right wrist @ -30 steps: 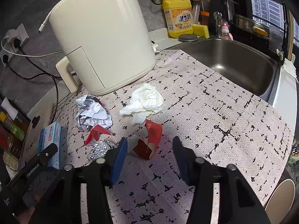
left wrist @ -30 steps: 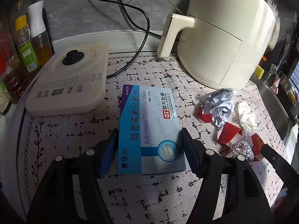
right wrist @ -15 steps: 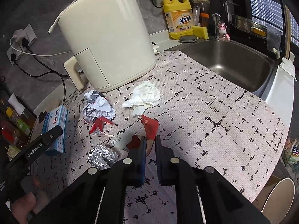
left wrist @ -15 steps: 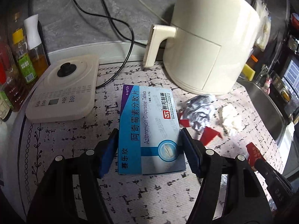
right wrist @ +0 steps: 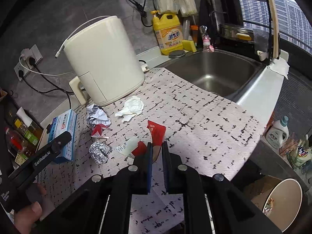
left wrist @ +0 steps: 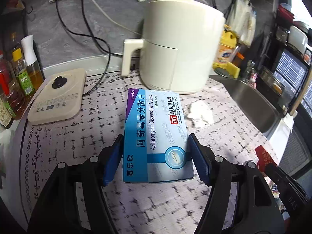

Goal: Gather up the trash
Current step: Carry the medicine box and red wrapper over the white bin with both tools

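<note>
My left gripper (left wrist: pixel 156 154) is shut on a blue and white medicine box (left wrist: pixel 156 132) and holds it above the patterned counter mat (left wrist: pixel 78 136); the box also shows in the right wrist view (right wrist: pixel 62 134). My right gripper (right wrist: pixel 156 152) is shut on a torn red wrapper (right wrist: pixel 157 131), lifted off the mat. On the mat lie a foil ball (right wrist: pixel 98 152), a crumpled printed paper (right wrist: pixel 97 116), a red scrap (right wrist: pixel 97 130) and a white tissue (right wrist: pixel 131 107).
A cream air fryer (right wrist: pixel 103 62) stands at the back, a steel sink (right wrist: pixel 212 72) to the right. A cream induction base (left wrist: pixel 56 95) and oil bottles (left wrist: pixel 21 74) are at the left. A bin (right wrist: pixel 282 197) stands on the floor at lower right.
The right gripper closed on the red wrapper and lifted it. The left gripper raised the medicine box higher and turned toward the sink.
</note>
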Motion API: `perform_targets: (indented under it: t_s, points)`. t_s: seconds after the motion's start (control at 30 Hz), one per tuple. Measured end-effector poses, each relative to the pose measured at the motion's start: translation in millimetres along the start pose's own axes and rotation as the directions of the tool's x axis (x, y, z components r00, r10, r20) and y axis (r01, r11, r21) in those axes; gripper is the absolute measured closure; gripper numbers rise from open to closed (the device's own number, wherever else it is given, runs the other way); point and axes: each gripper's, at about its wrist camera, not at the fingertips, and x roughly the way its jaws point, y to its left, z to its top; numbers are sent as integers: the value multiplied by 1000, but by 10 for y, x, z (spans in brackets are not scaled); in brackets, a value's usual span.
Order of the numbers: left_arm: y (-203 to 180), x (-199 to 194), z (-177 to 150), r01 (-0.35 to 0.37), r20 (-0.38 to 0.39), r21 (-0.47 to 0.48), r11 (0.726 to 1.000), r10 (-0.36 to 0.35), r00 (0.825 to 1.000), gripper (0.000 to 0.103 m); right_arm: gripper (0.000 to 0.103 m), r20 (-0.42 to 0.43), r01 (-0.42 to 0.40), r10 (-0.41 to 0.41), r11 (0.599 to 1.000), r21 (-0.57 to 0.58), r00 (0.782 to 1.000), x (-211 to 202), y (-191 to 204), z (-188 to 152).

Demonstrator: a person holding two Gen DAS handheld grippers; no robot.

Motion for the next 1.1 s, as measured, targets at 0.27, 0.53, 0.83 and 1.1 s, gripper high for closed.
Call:
perform_targets:
  t_s: [0.27, 0.53, 0.83, 1.1]
  points:
    - [-528, -235, -140, 75, 7, 54, 996, -76, 997, 37, 93, 43, 61, -64, 996, 60, 997, -445, -525, -37]
    - [-1140, -427, -333, 153, -6, 117, 981, -153, 988, 37, 93, 73, 121, -130, 985, 122, 989, -822, -1020, -106]
    - [-1875, -545, -645, 255, -62, 195, 947, -247, 967, 37, 93, 83, 216, -238, 952, 219, 968, -1283, -1687, -298]
    - [-2536, -562, -971, 344, -136, 269, 899, -319, 938, 37, 93, 63, 295, -330, 902, 314, 942, -1579, -2274, -512]
